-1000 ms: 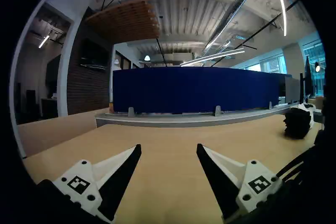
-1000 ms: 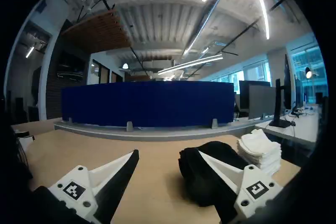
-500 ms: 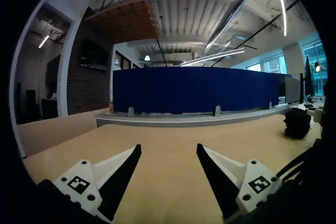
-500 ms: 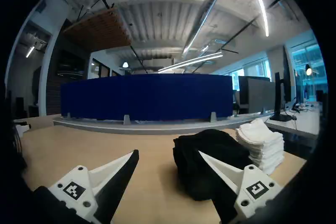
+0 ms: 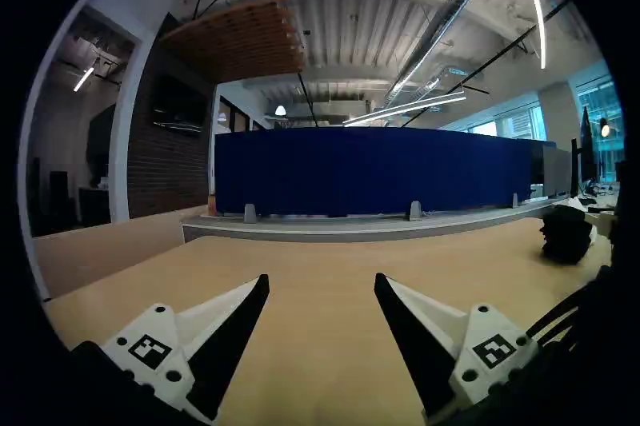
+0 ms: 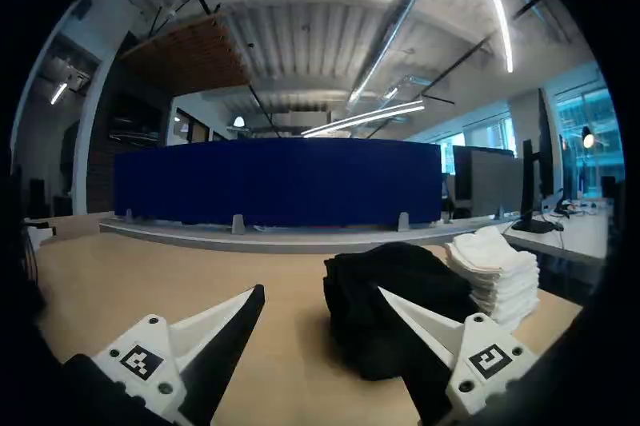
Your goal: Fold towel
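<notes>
In the right gripper view a heap of black towels (image 6: 396,306) lies on the wooden table (image 6: 144,282), just beyond my right finger. A neat stack of folded white towels (image 6: 496,274) stands to its right. My right gripper (image 6: 320,298) is open and holds nothing; the black heap sits partly behind its right fingertip. In the left gripper view my left gripper (image 5: 322,286) is open low over bare wood (image 5: 320,258), with nothing between its fingers. The black towels (image 5: 566,234) appear small at the far right there.
A blue divider panel (image 6: 280,186) on a grey rail runs along the table's far edge. Monitors (image 6: 532,186) stand on a desk beyond the white stack. A brick wall and dark doorway (image 5: 160,162) lie to the left.
My right gripper has drifted slightly, so the black heap and white stack sit a little nearer and lower-left in its view. The left gripper has stayed still.
</notes>
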`<state>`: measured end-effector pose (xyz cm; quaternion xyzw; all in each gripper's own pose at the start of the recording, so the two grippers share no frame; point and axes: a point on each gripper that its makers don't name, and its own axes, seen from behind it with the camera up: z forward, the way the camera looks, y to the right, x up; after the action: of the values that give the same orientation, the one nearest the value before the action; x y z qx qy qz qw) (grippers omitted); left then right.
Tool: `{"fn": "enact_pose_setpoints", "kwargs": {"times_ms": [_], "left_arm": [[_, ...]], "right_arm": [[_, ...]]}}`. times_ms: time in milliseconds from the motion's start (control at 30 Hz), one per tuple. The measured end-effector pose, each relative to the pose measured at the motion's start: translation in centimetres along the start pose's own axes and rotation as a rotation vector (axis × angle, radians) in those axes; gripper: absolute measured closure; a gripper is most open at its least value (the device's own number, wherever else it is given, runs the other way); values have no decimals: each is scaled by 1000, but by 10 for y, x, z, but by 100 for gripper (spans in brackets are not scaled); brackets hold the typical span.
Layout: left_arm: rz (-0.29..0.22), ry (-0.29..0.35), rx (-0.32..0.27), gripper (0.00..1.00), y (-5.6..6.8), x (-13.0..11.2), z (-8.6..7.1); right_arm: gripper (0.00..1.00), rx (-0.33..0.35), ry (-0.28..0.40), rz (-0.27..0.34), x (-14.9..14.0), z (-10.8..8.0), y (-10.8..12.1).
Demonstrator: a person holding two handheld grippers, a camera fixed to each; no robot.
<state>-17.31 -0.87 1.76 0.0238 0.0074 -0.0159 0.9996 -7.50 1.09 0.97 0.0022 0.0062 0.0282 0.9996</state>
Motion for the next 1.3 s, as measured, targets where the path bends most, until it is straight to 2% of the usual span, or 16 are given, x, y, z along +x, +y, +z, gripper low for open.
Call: {"fn": "enact_pose_setpoints", "kwargs": {"times_ms": [1300], "left_arm": [[-1, -1, 0, 2, 1, 2, 1]], "right_arm": [[0, -2, -2, -1, 0, 0, 1]]}}
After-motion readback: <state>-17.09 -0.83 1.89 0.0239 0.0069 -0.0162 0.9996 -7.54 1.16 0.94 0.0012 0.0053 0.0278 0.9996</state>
